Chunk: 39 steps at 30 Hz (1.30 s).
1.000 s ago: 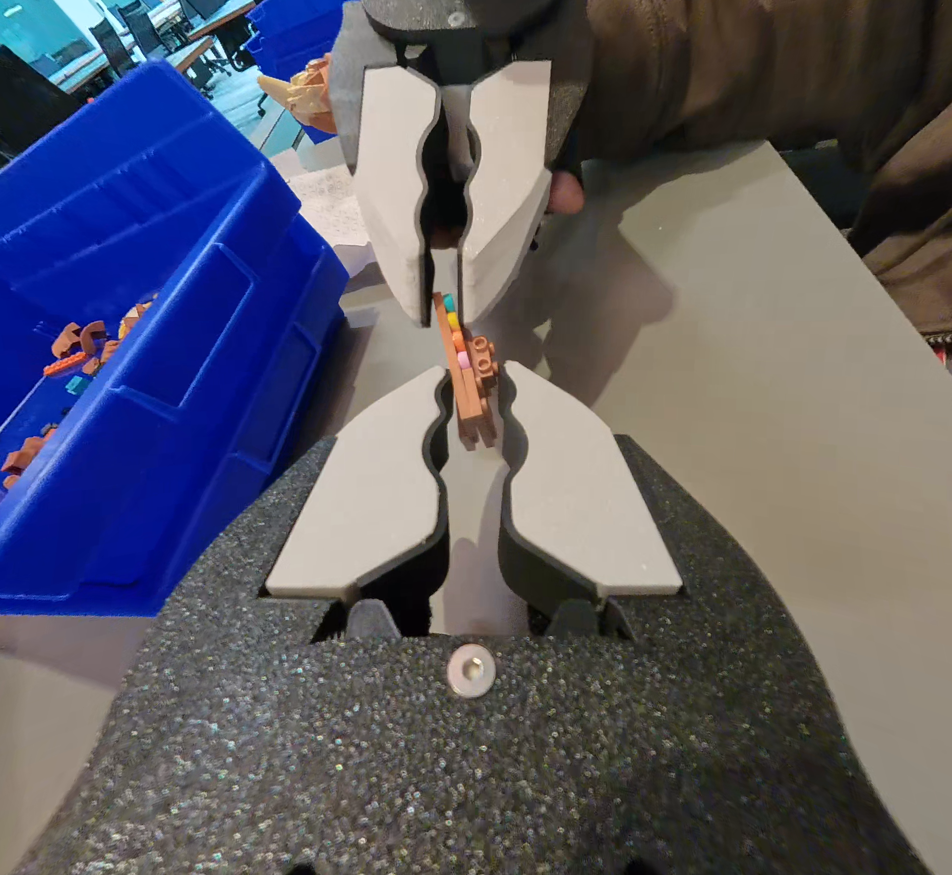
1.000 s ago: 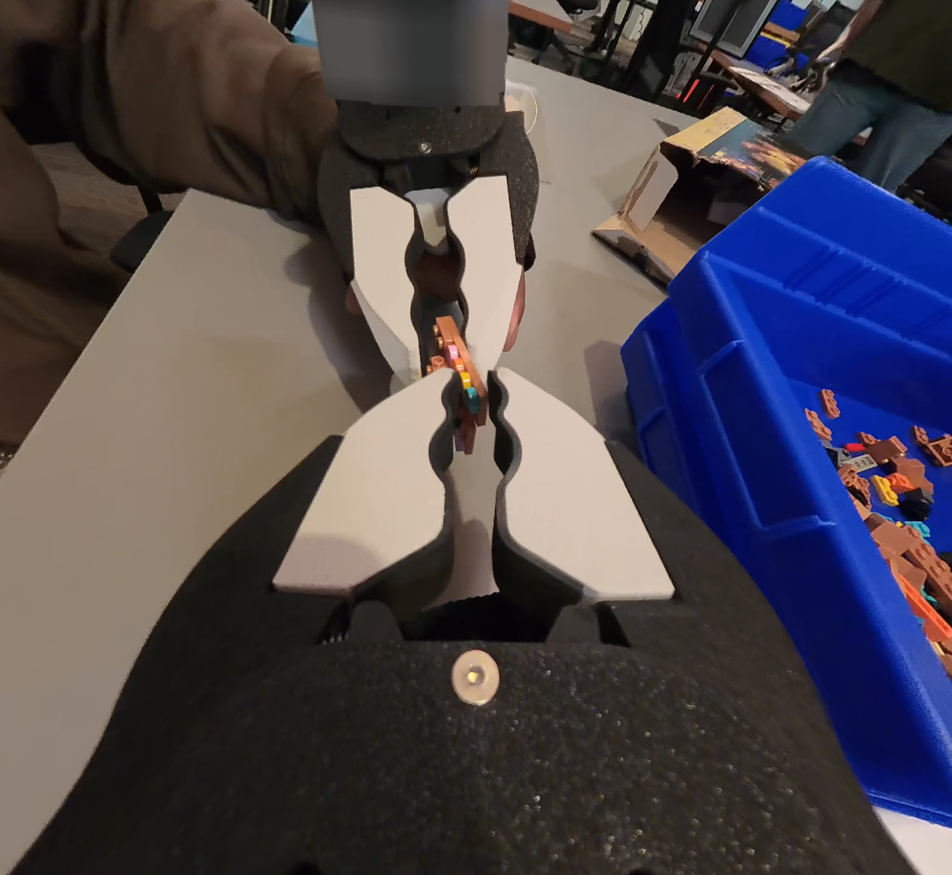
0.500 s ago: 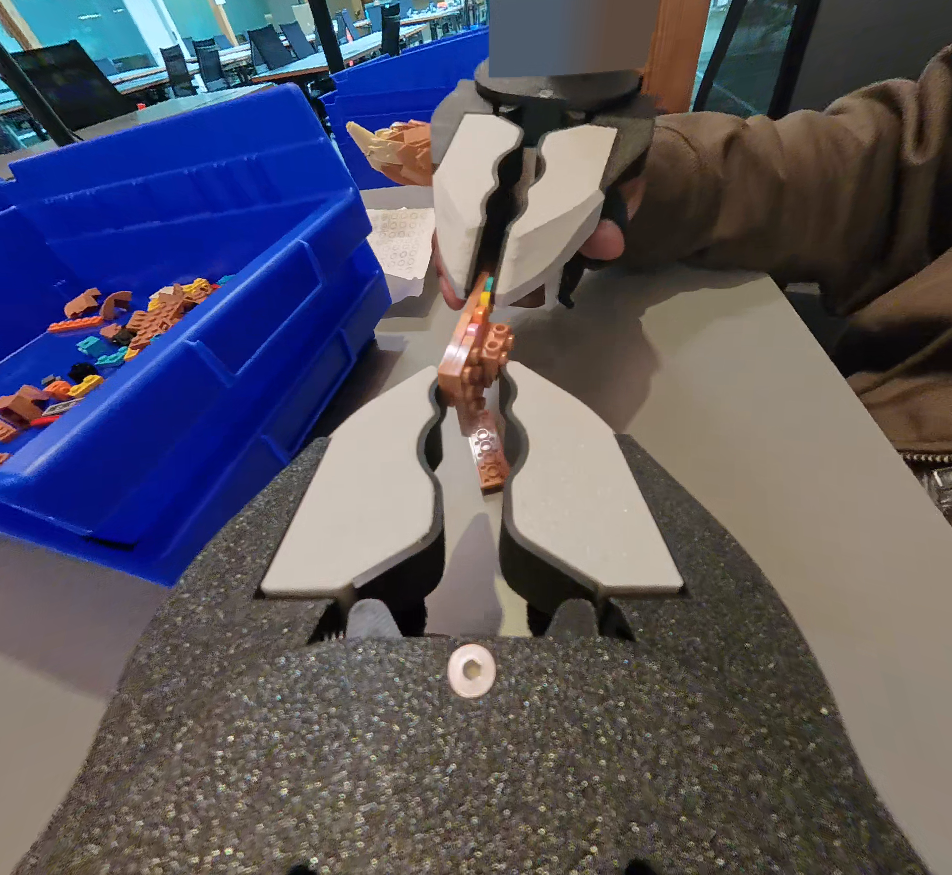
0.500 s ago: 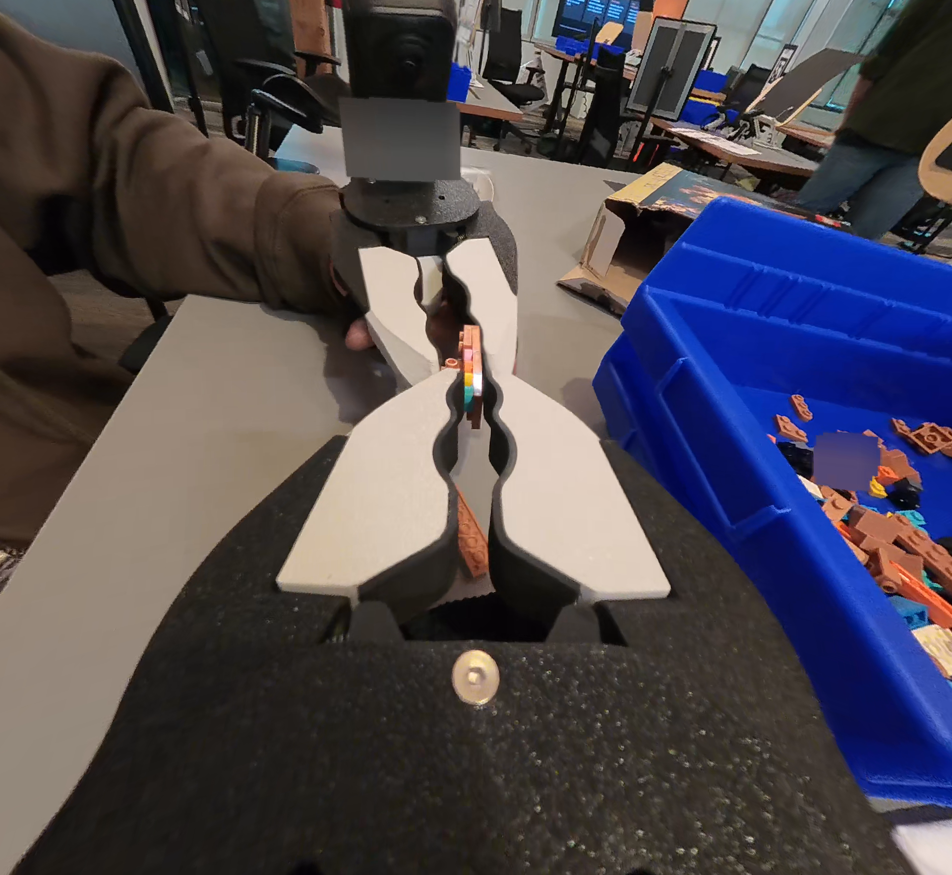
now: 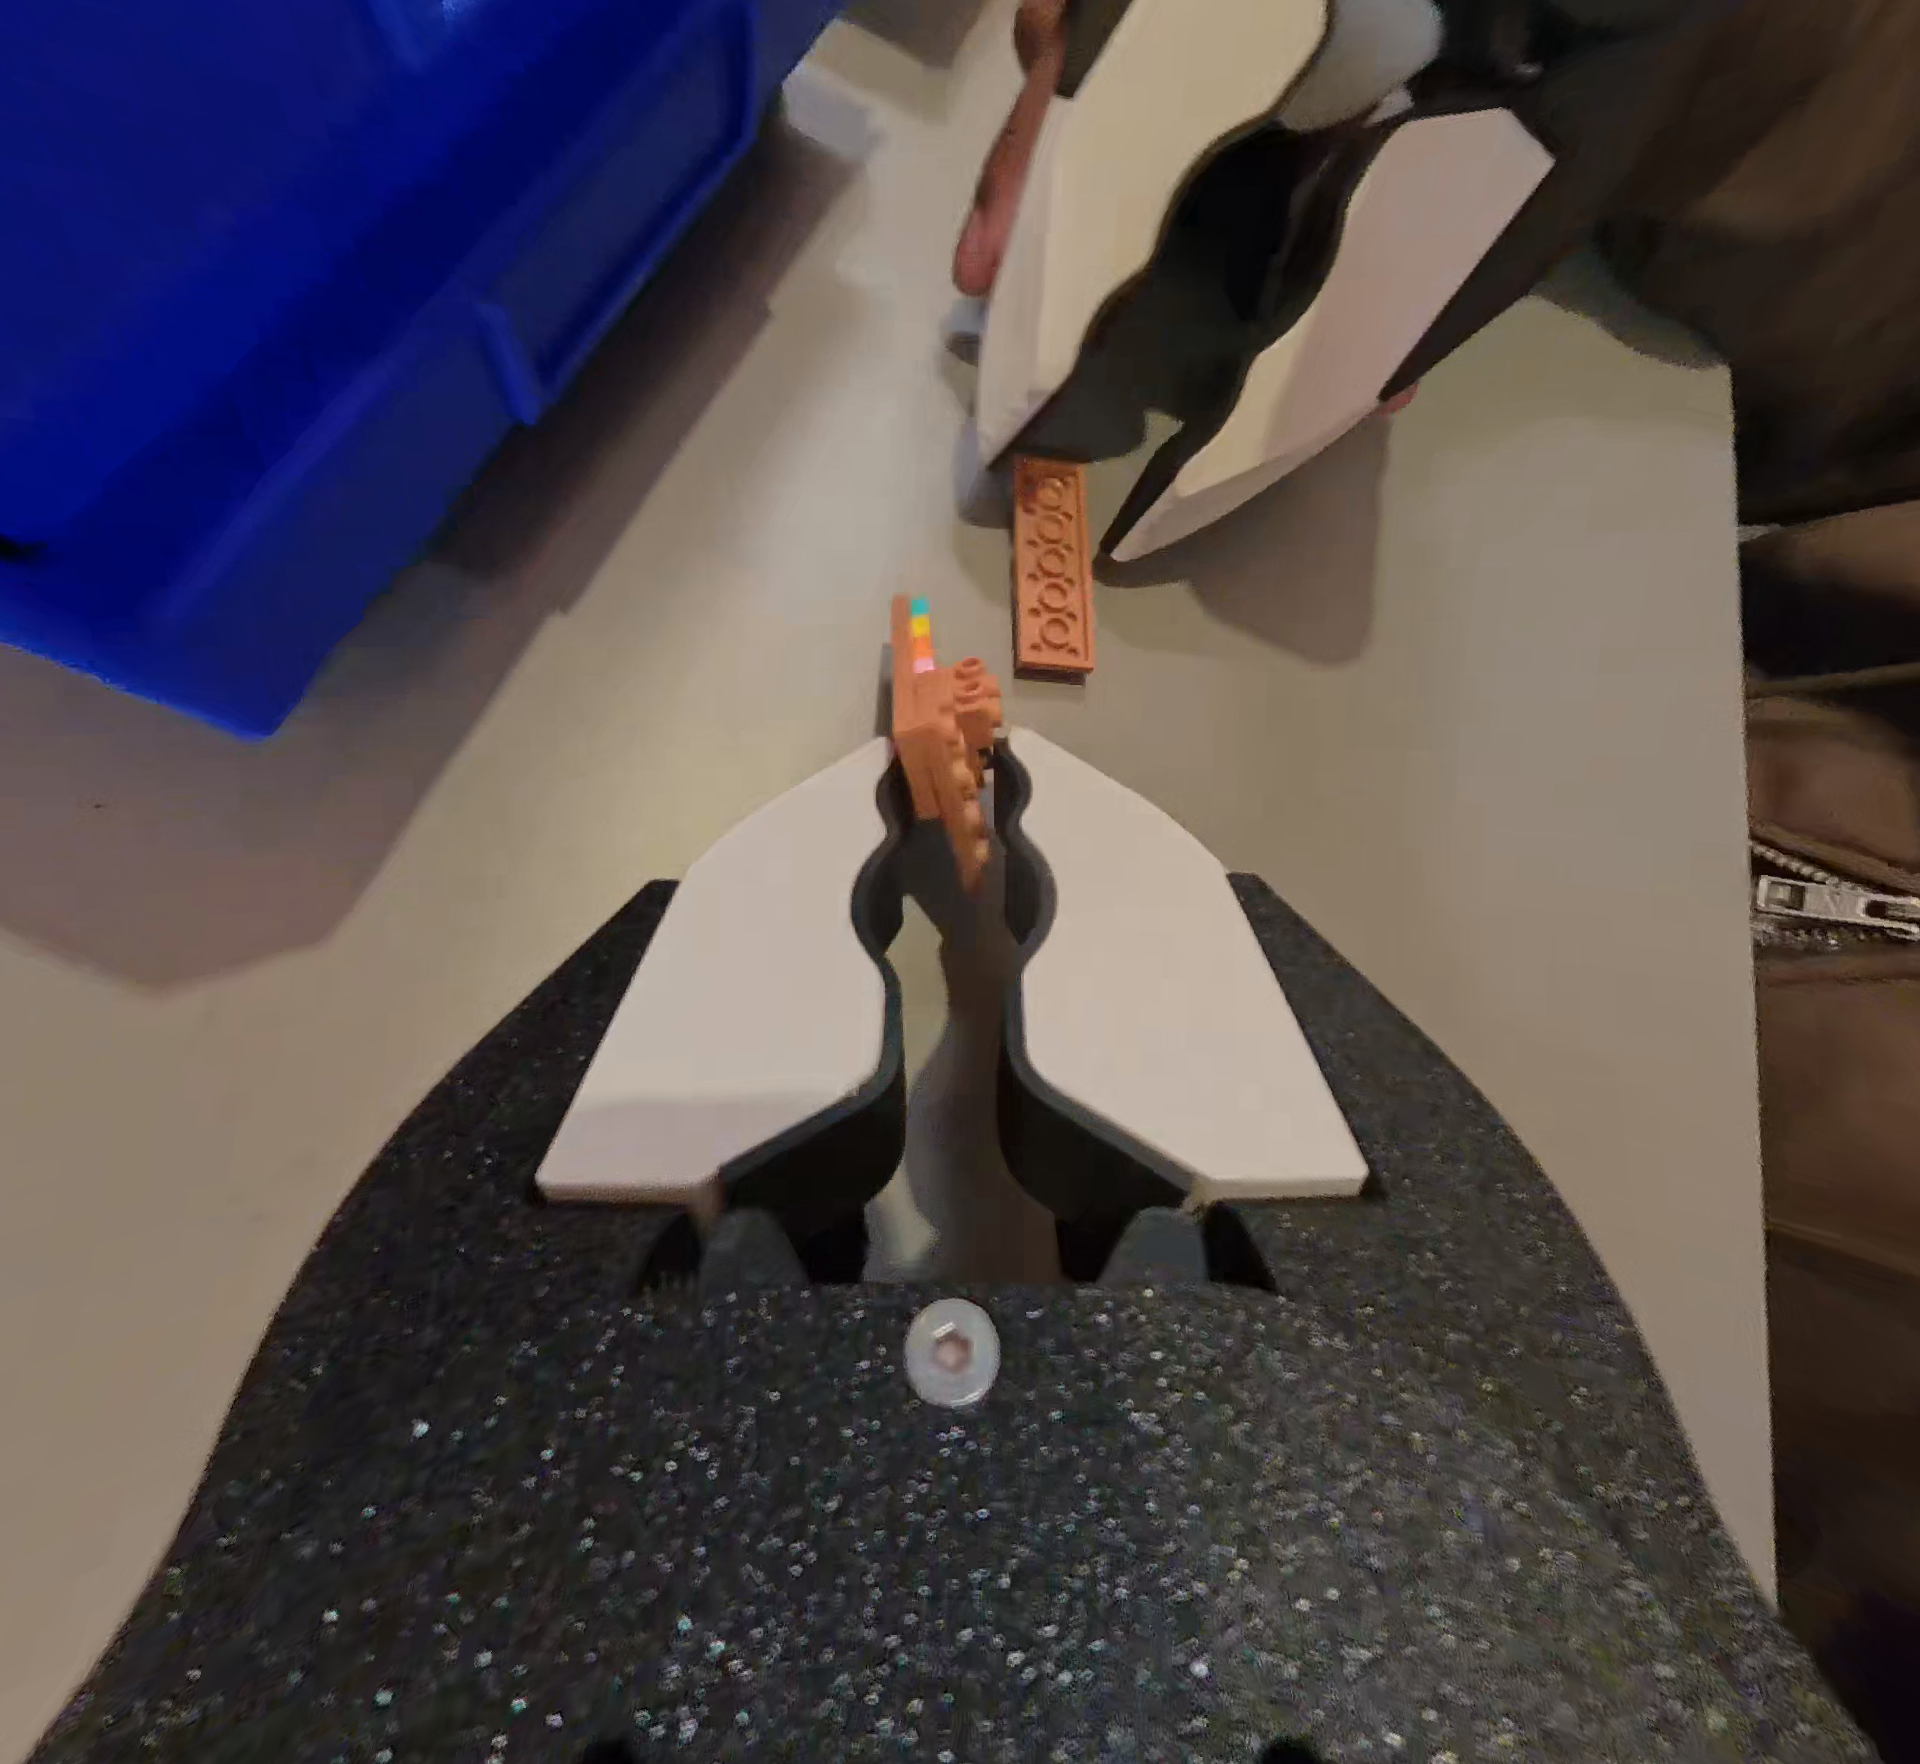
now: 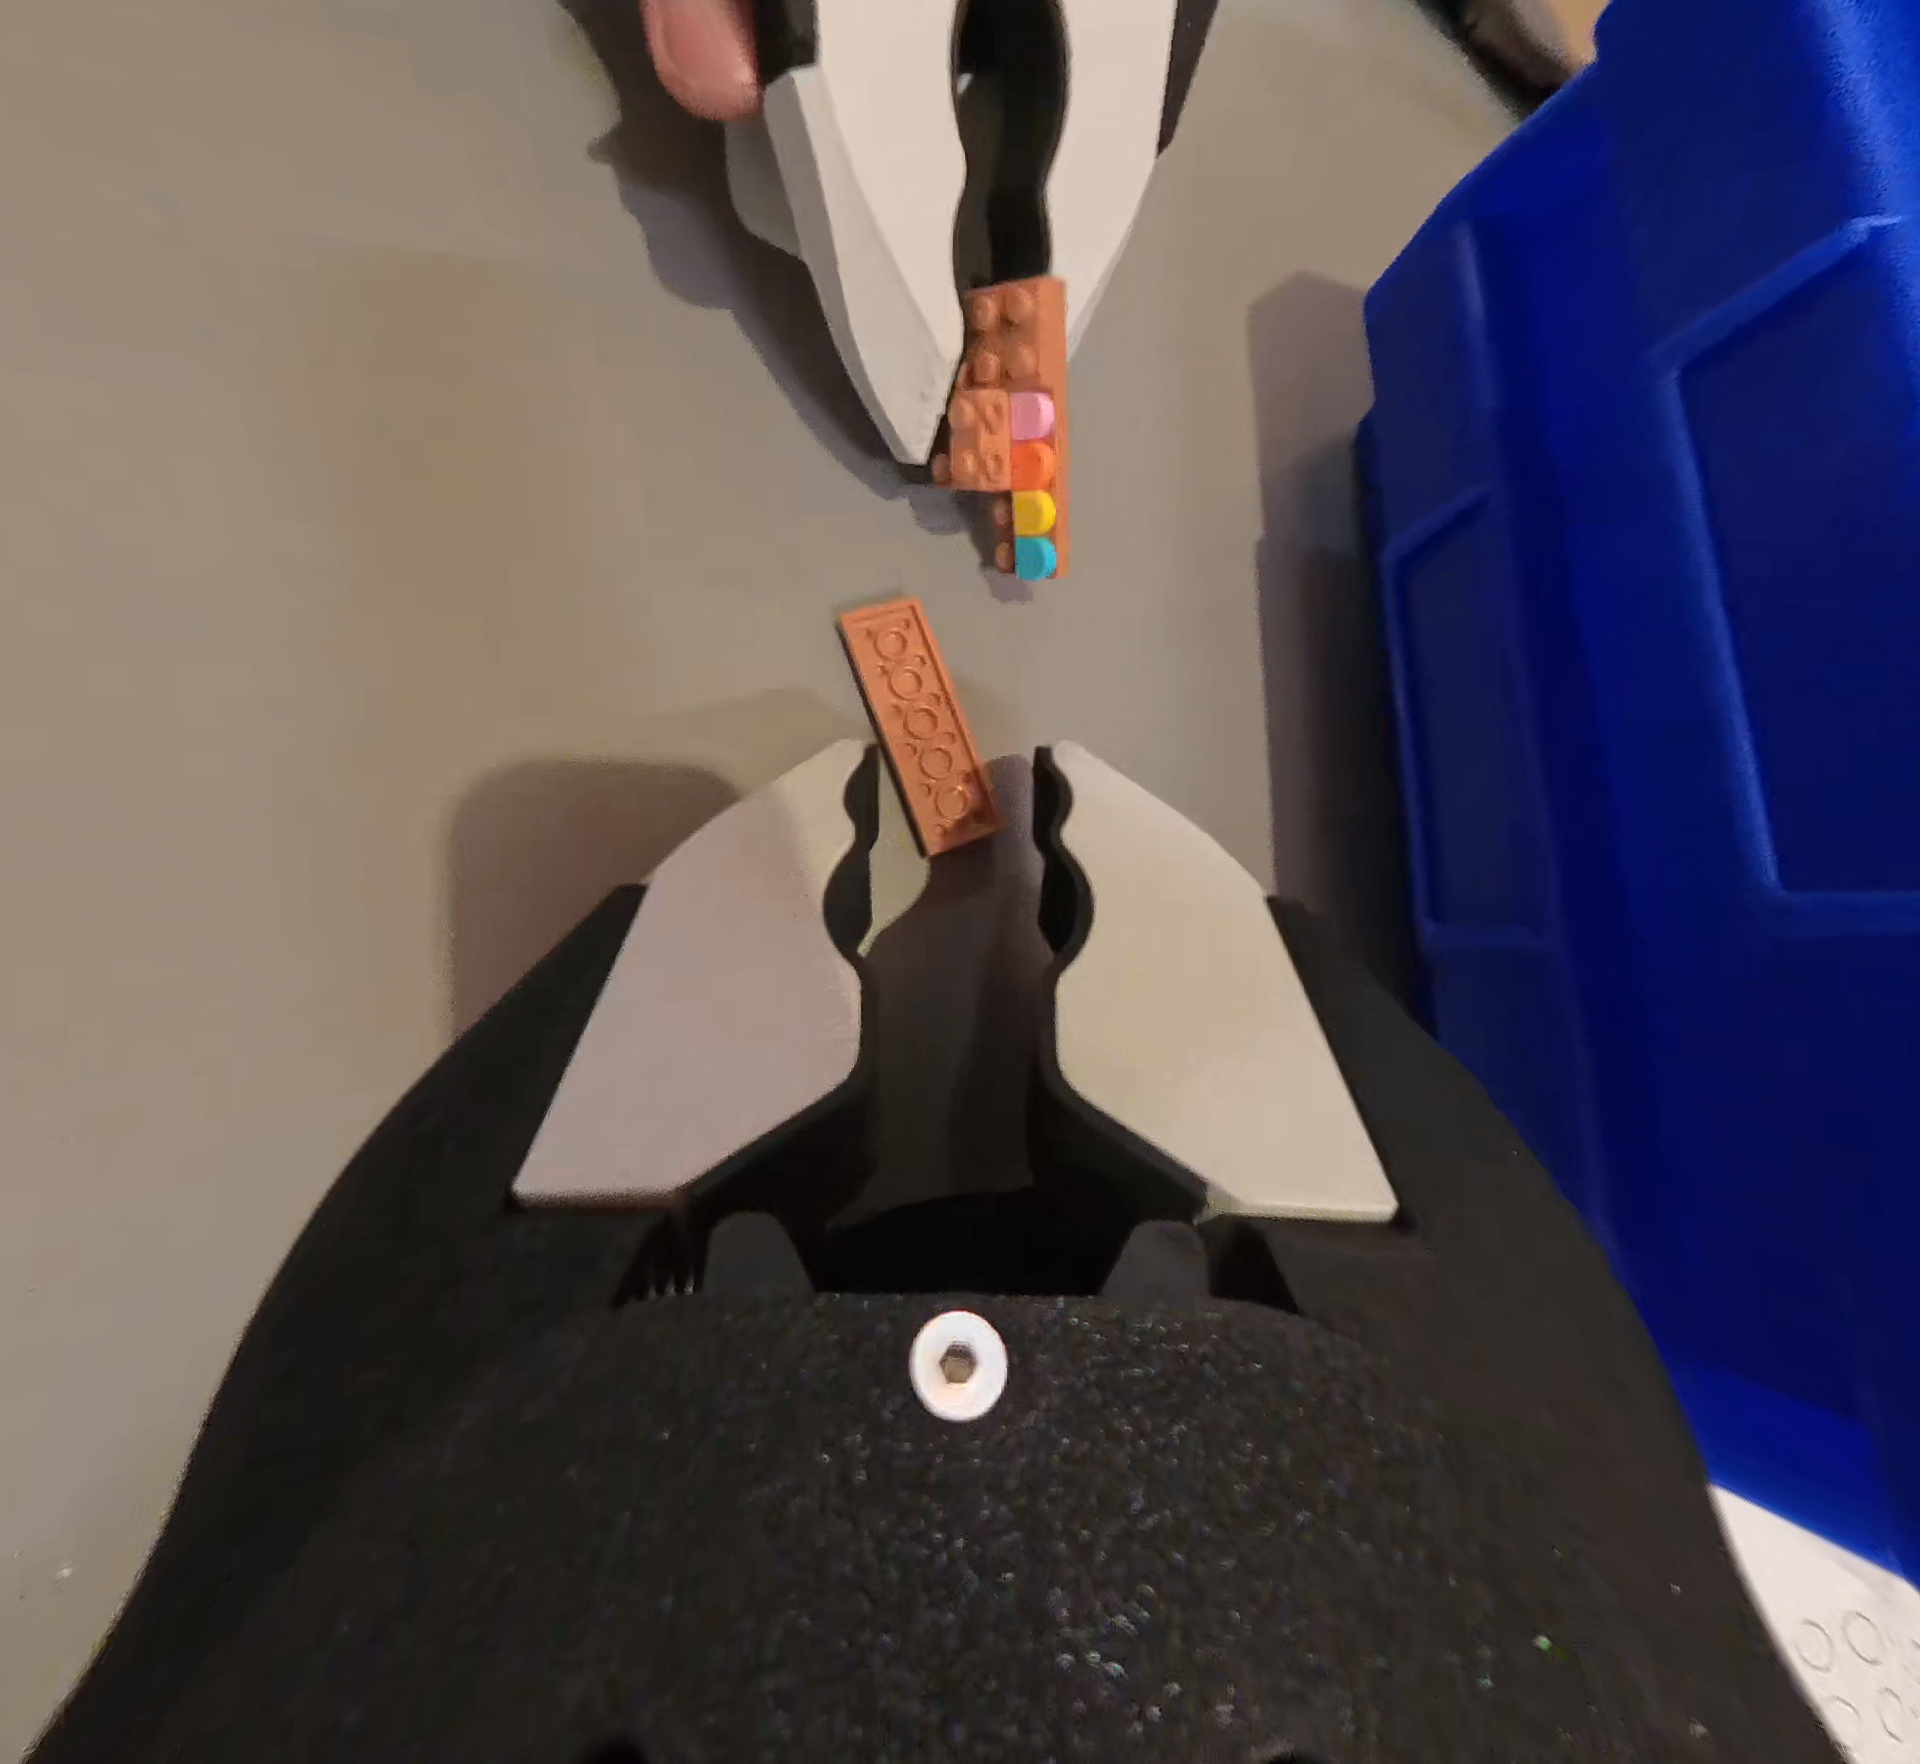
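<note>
Brick assembly point(image 5: 940, 743) clamped in left gripper point(image 5: 945, 748). Loose brown plate point(image 6: 920, 727) flat on worktop point(image 6: 364, 467), between spread fingers of empty right gripper point(image 6: 951, 758). Best squared to plate's long edges before closing.

**Left gripper pinching brick stack above table**

Left gripper point(image 5: 948, 746) clamped on a brown brick stack point(image 5: 938, 746), held on edge, with teal, yellow, orange and pink bits along its far end. Just beyond, lying flat and underside up on the grey table point(image 5: 1351, 883): a brown plate point(image 5: 1055, 568). Right gripper point(image 5: 1060, 504) above the plate's far end, fingers spread. Blue bin point(image 5: 364, 208) at left. Brown sleeve point(image 5: 1766, 156) at right.
</note>
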Motion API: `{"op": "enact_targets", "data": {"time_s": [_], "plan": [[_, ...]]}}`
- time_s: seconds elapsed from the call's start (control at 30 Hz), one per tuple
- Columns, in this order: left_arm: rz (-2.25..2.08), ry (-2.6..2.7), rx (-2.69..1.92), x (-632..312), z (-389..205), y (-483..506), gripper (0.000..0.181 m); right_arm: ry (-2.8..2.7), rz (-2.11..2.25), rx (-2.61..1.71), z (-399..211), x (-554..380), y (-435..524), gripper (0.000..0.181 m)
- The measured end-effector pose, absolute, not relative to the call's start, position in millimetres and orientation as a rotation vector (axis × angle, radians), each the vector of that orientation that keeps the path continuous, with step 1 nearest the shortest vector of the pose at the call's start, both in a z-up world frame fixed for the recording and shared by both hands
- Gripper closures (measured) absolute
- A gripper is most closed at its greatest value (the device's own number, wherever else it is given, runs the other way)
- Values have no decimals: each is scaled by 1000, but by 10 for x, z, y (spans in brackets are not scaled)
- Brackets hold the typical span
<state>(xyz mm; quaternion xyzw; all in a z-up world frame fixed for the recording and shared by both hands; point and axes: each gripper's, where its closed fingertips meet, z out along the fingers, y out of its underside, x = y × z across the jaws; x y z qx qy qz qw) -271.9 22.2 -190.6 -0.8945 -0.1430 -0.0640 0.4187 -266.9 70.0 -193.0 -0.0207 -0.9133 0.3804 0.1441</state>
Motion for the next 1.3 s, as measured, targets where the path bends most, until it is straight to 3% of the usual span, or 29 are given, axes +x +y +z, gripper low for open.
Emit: {"op": "enact_targets", "data": {"time_s": [0.1,0.33,0.6,0.83,0.97,1.17,1.3], "plan": [[-112,-384,-2268,-2776,-1941,203,163,-2674,1098,-80,-1951,-2653,701,162],[87,-320,-2290,-2932,-1912,138,136,-2674,1088,-79,-1958,-2641,702,181],[353,-76,-2229,-2938,-1662,173,133,-2628,1159,-54,-1871,-2642,684,179],[385,-38,-2193,-2915,-1602,212,133,-2701,1143,-103,-1946,-2636,742,151],[416,-7,-2165,-2905,-1553,235,134,-2747,1126,-124,-1974,-2606,737,164],[496,85,-2110,-2868,-1475,283,134,-2662,1071,-84,-1937,-2678,733,165],[587,194,-2000,-2794,-1272,316,134,-2540,1383,-132,-1547,-2671,632,165]]}}
